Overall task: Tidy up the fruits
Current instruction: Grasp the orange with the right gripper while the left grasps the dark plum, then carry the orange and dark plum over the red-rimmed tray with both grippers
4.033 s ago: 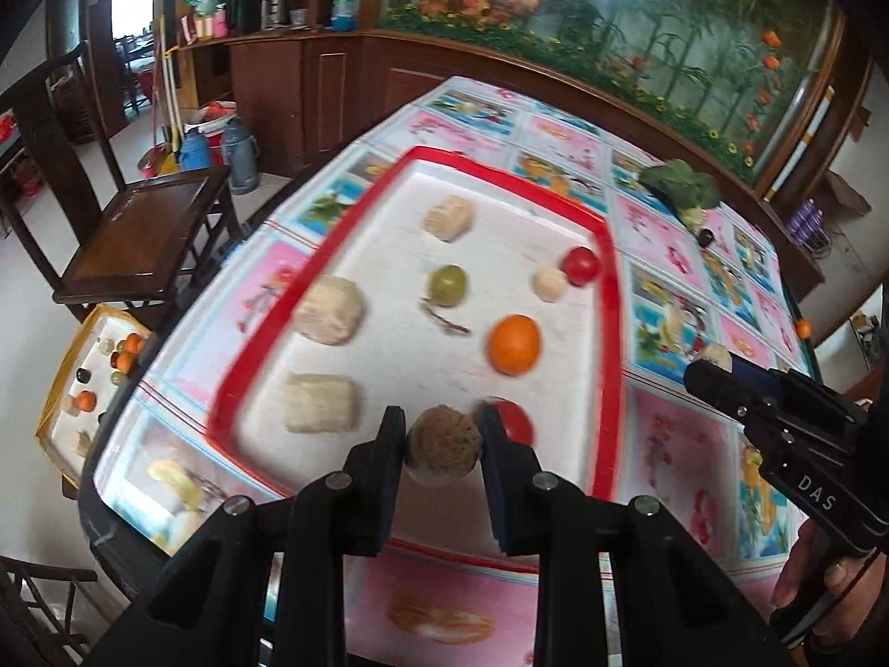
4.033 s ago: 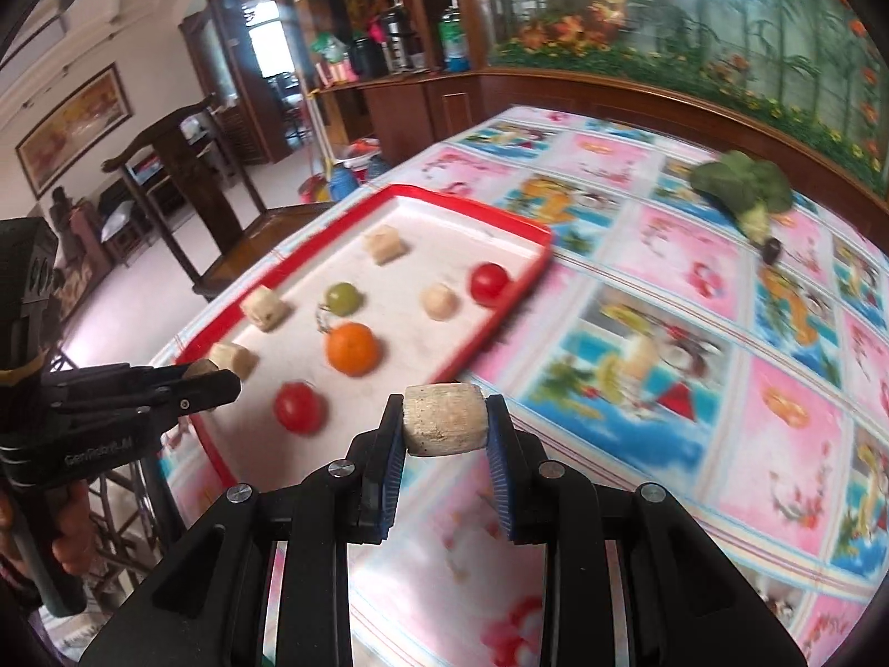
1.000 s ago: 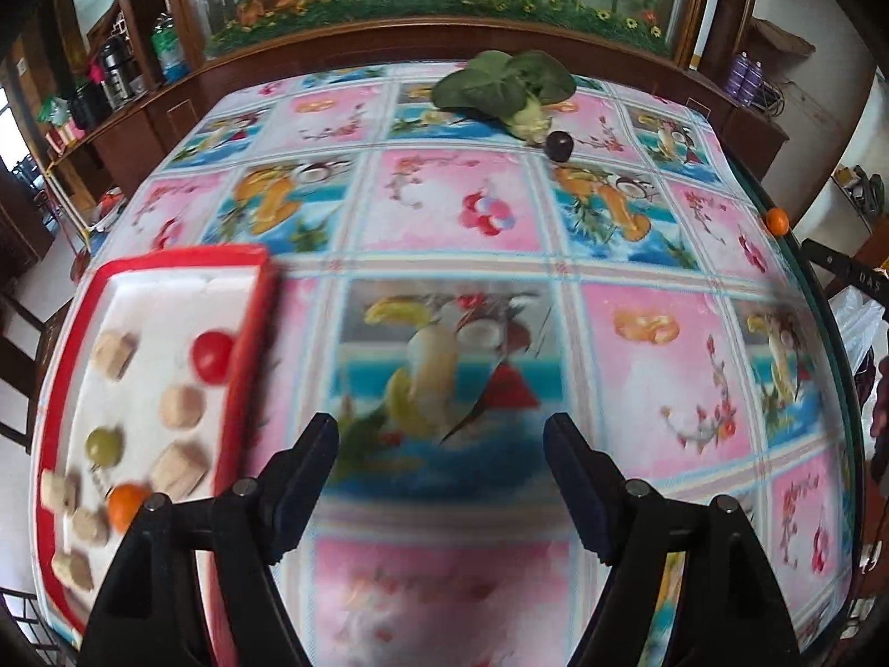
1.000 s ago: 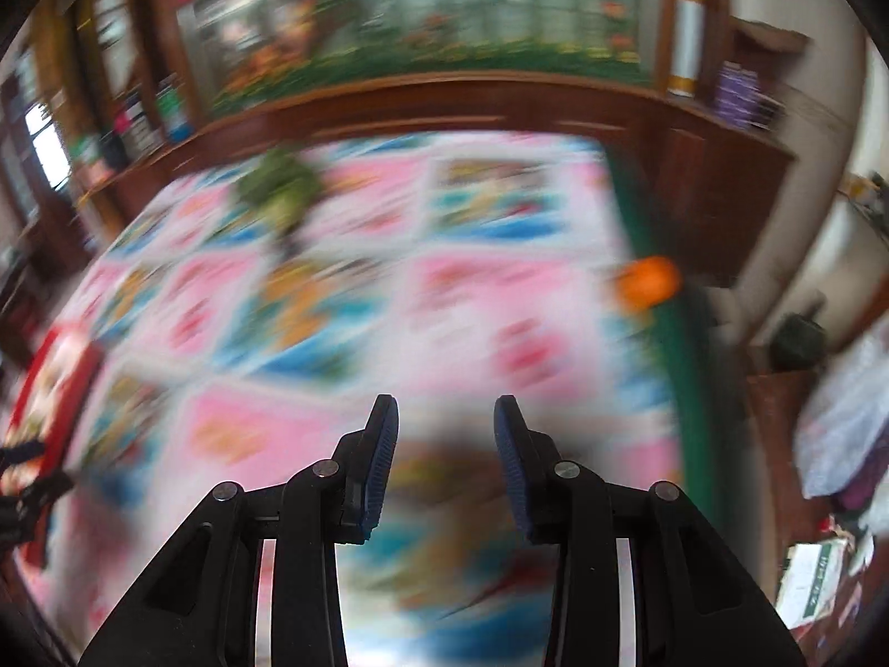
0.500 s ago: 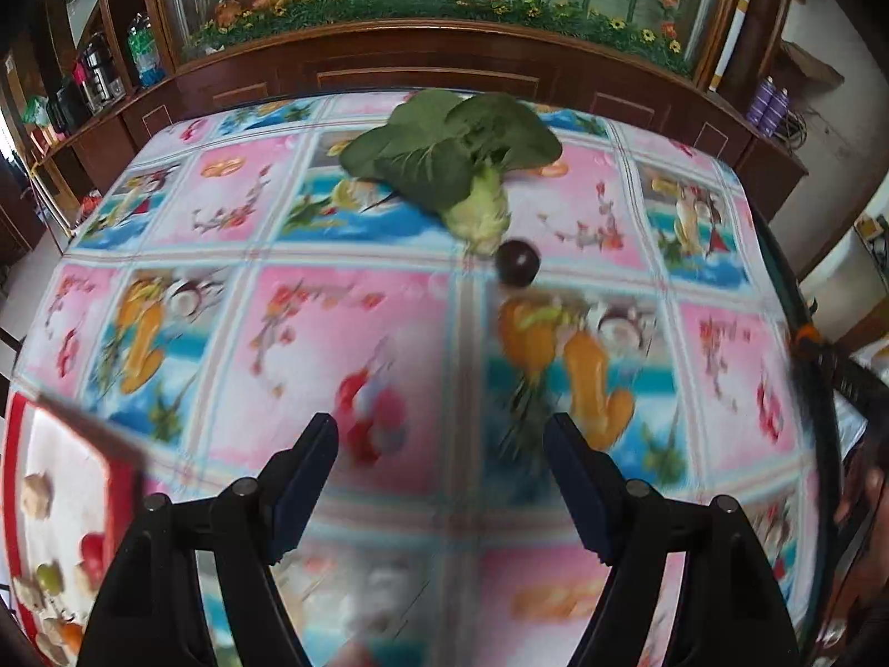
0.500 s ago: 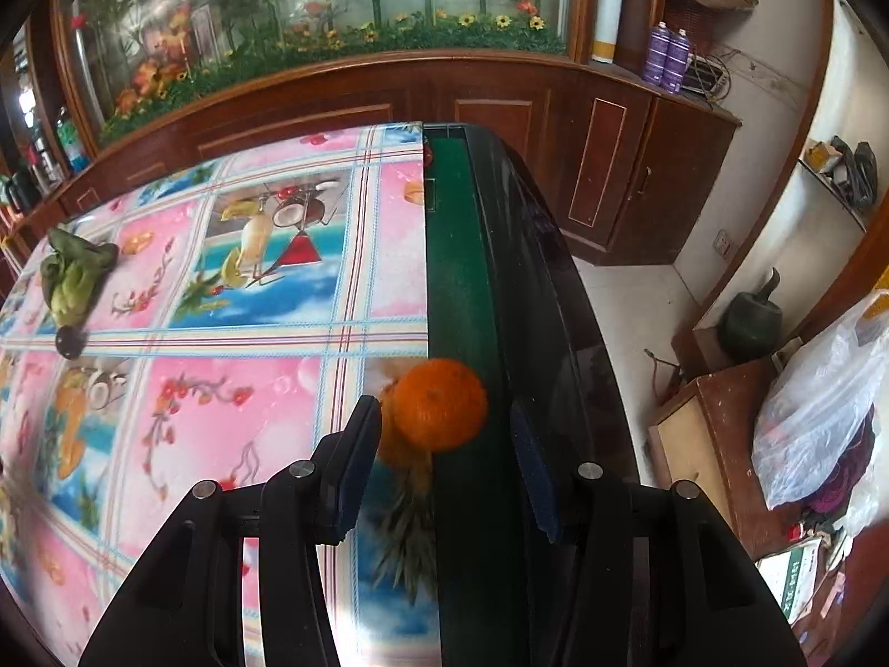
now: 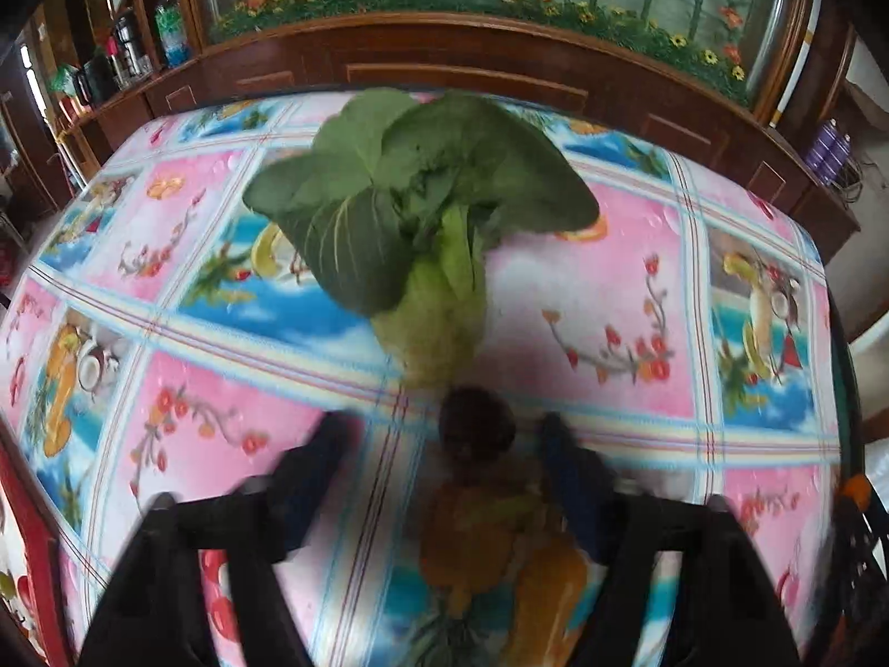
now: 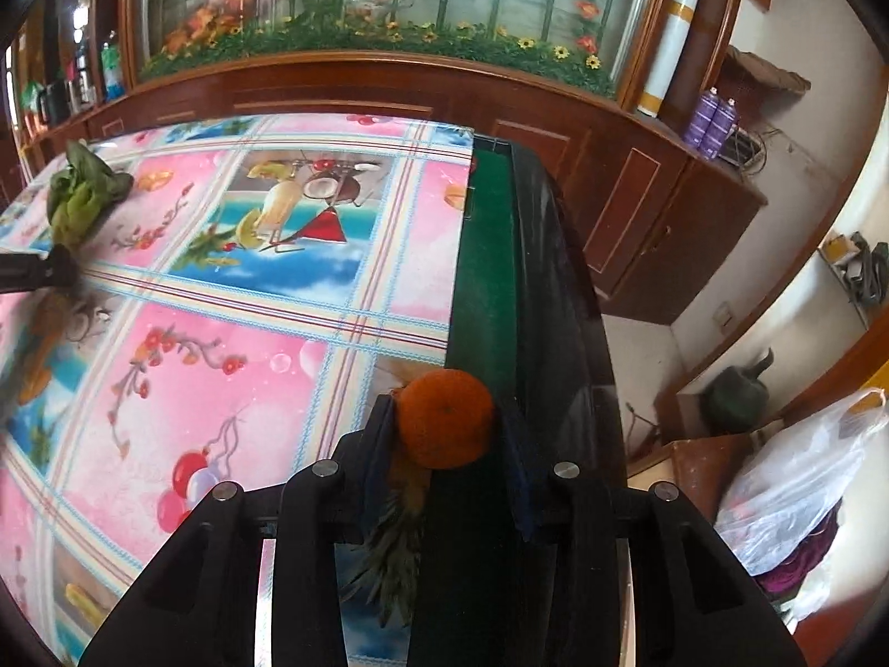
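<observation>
Surface [image 8: 233,367] under a pink fruit-print plastic cloth carried everything, likely strays awaiting gathering. Leafy green cabbage-like vegetable [image 7: 422,222] lay mid-cloth. Right gripper [image 8: 447,433] had its jaws around the small round orange [image 8: 446,418] at the dark edge, seemingly touching it. Left gripper [image 7: 444,456] stood with jaws apart, the small dark round fruit [image 7: 472,428] between them.

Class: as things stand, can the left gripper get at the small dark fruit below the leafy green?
Probably yes. The dark fruit lies between the open left gripper fingers, nothing blocking; the leafy green sits just beyond it.
</observation>
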Tool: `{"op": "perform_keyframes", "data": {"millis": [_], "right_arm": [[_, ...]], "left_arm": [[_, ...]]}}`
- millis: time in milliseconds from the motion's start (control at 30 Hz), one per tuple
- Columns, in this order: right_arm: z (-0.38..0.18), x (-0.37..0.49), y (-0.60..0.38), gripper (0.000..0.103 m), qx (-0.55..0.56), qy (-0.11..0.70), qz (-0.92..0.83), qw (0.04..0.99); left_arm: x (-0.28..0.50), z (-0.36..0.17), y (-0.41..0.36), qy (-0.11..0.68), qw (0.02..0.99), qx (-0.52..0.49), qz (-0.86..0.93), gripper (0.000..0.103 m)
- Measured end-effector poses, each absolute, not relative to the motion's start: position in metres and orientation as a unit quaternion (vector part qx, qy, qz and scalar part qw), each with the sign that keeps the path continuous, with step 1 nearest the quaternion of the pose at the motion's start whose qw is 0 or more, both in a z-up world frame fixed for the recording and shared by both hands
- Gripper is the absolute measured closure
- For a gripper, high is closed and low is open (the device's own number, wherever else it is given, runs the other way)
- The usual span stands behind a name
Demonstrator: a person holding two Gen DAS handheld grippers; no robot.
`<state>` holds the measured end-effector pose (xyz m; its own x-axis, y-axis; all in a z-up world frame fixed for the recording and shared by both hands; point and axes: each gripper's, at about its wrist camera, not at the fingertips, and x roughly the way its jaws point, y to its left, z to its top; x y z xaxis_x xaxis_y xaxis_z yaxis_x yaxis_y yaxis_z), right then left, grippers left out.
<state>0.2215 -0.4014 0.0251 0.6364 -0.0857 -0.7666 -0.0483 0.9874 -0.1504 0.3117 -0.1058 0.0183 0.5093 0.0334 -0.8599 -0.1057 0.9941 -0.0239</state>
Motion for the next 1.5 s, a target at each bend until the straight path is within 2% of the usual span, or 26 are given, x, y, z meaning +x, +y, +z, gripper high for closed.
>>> {"op": "perform_keyframes", "data": {"millis": [67, 100, 400, 833, 967, 1267, 1500], "right_arm": [[0.026, 0.219, -0.399, 0.068, -0.082, 0.424, -0.006, 0.902], [0.027, 0.218, -0.398, 0.068, -0.083, 0.423, -0.003, 0.902], [0.049, 0.183, -0.373, 0.068, -0.055, 0.409, 0.040, 0.910], [0.057, 0.096, -0.275, 0.068, -0.060, 0.410, 0.145, 0.898], [0.050, 0.068, -0.245, 0.068, -0.051, 0.424, 0.166, 0.889], [0.039, 0.022, -0.202, 0.068, 0.012, 0.447, 0.175, 0.877], [0.039, 0.007, -0.162, 0.068, 0.005, 0.454, 0.178, 0.873]], "left_arm": [[0.308, 0.020, -0.106, 0.485, 0.874, -0.032, 0.019, 0.065], [0.304, 0.022, -0.106, 0.485, 0.873, -0.037, -0.005, 0.078], [0.239, 0.033, -0.069, 0.489, 0.863, -0.084, -0.096, 0.078], [0.092, 0.044, -0.026, 0.491, 0.863, -0.031, -0.117, 0.077], [0.057, 0.040, -0.010, 0.496, 0.856, -0.059, -0.130, 0.077], [0.008, 0.042, 0.028, 0.496, 0.859, -0.078, -0.099, 0.077], [-0.010, 0.050, 0.061, 0.487, 0.865, -0.088, -0.085, 0.077]]}}
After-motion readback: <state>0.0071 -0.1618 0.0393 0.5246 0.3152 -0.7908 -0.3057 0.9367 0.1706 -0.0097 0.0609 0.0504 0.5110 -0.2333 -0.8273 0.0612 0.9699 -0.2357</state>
